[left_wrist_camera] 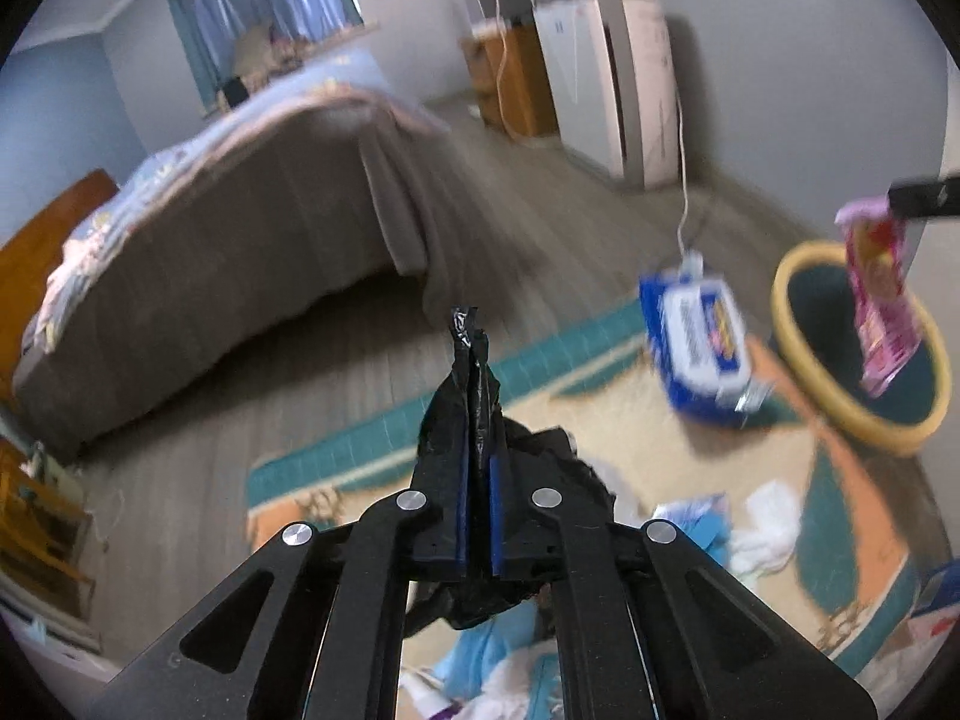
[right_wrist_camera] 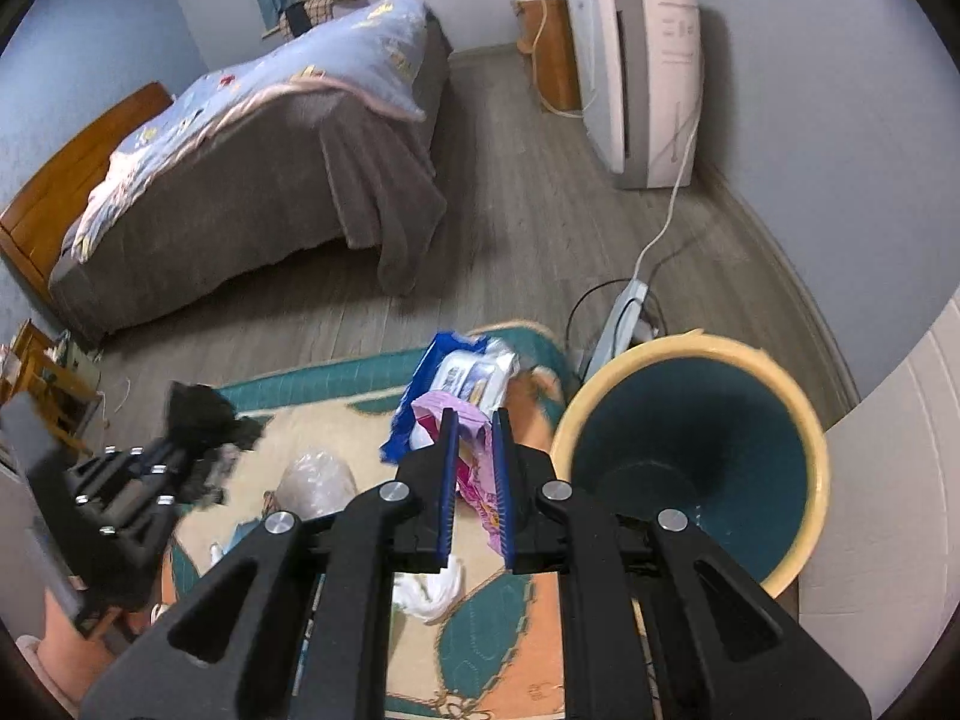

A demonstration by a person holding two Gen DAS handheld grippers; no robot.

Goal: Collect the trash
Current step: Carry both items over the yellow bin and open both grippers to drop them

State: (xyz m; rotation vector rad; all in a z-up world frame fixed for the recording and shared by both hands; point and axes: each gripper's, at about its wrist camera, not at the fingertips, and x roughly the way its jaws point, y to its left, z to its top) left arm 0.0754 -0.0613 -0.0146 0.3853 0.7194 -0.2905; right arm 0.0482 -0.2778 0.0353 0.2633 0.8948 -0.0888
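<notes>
- Your left gripper (left_wrist_camera: pixel 478 414) is pinched tight on a crumpled black plastic bag (left_wrist_camera: pixel 474 384); part of it pokes up past the tips and the rest bunches loosely below the fingers.
- Your right gripper (right_wrist_camera: pixel 477 450) is clamped on a pink snack wrapper (right_wrist_camera: pixel 474 480), which in the left wrist view hangs over the mouth of the yellow-rimmed waste bin (right_wrist_camera: pixel 804 540), just right of the right tongs.
- More trash lies on the rug (right_wrist_camera: pixel 480 636): a blue-and-white wipes pack (right_wrist_camera: pixel 474 378) just beyond the right tips, a white tissue wad (right_wrist_camera: pixel 432 591) beneath them, and a clear plastic bag (right_wrist_camera: pixel 315 480) between the two tongs.
- Risk: the wrapper is held by one edge, so a sideways swing could drop it outside the rim.
- Risk: the black bag's loose lower part could snag or slide free, since only a thin fold is gripped.
- Risk: a power strip (right_wrist_camera: pixel 624 312) and its cable sit just behind the bin; reaching wide might catch them.
- Printing on the wipes pack and wrapper is too blurred to read.
</notes>
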